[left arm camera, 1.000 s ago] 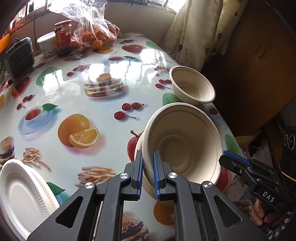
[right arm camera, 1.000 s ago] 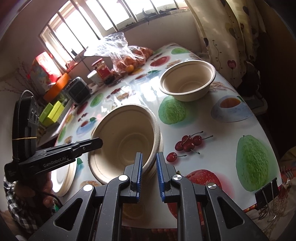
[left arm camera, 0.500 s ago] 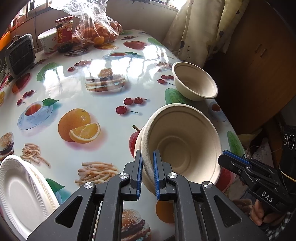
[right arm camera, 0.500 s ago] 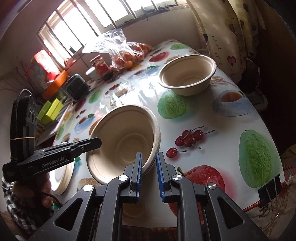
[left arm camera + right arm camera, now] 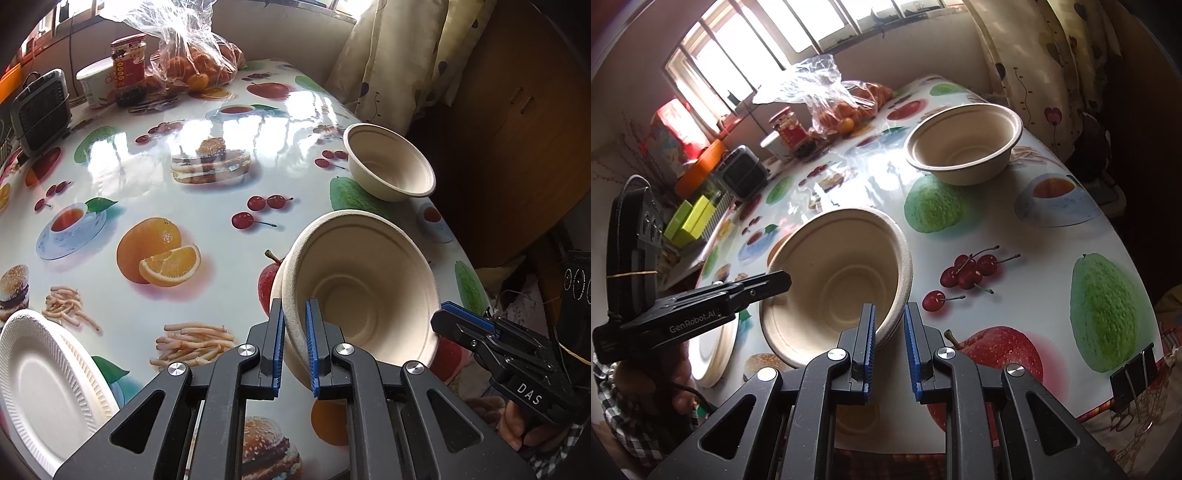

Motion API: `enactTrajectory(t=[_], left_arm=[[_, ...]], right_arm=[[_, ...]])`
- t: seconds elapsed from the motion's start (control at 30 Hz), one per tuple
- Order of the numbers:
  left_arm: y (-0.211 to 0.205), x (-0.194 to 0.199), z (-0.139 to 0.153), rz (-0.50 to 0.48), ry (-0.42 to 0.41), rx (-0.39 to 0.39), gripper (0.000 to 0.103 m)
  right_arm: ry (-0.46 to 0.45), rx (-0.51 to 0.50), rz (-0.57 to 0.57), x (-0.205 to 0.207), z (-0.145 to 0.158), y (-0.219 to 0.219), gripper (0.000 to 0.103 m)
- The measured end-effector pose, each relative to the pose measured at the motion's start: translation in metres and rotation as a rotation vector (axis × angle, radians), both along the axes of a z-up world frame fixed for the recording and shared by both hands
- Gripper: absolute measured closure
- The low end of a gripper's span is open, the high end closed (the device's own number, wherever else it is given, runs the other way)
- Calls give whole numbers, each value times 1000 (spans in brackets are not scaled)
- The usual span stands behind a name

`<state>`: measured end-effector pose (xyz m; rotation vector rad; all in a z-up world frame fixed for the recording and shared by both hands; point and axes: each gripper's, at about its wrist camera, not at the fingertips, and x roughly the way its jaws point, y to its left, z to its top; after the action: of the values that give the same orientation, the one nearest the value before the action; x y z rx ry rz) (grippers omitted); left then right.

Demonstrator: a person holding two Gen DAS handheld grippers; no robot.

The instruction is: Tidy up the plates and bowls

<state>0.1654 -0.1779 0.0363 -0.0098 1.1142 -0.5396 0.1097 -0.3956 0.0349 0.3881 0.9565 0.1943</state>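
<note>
The fruit-printed tabletop [image 5: 207, 177] carries white plates [image 5: 44, 387] left of the tilted bowl [image 5: 362, 291]; a second bowl [image 5: 391, 166] sits beyond. Left tongs [image 5: 294, 347] and right tongs [image 5: 888, 350] each pinch its rim. Light, stiff pulp probably; the rim suits gripping.

Black gripper [image 5: 295, 347], blue pads, silver screws, checked sleeve [image 5: 613, 406].

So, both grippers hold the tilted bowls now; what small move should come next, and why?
Probably lift the nested bowls a little and carry them toward the single bowl. The left gripper and right gripper both pinch their rim, they are tilted, and the single bowl stands upright, empty and apart, ready for stacking.
</note>
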Motion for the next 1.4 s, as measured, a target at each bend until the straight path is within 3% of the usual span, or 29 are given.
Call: enactTrajectory(t=[0.93,1.13,1.4], left_arm=[[-3,-3,0,-5,-12,12,79],[-3,-4,1,-5,-15,13,68],[-3,-3,0,-3,-17,13,67]], right_arm=[[-1,3,3,-1,-1,2,86],[1,4,0,0,-1,2,86],[-1,10,-16,-2,1,6,84]])
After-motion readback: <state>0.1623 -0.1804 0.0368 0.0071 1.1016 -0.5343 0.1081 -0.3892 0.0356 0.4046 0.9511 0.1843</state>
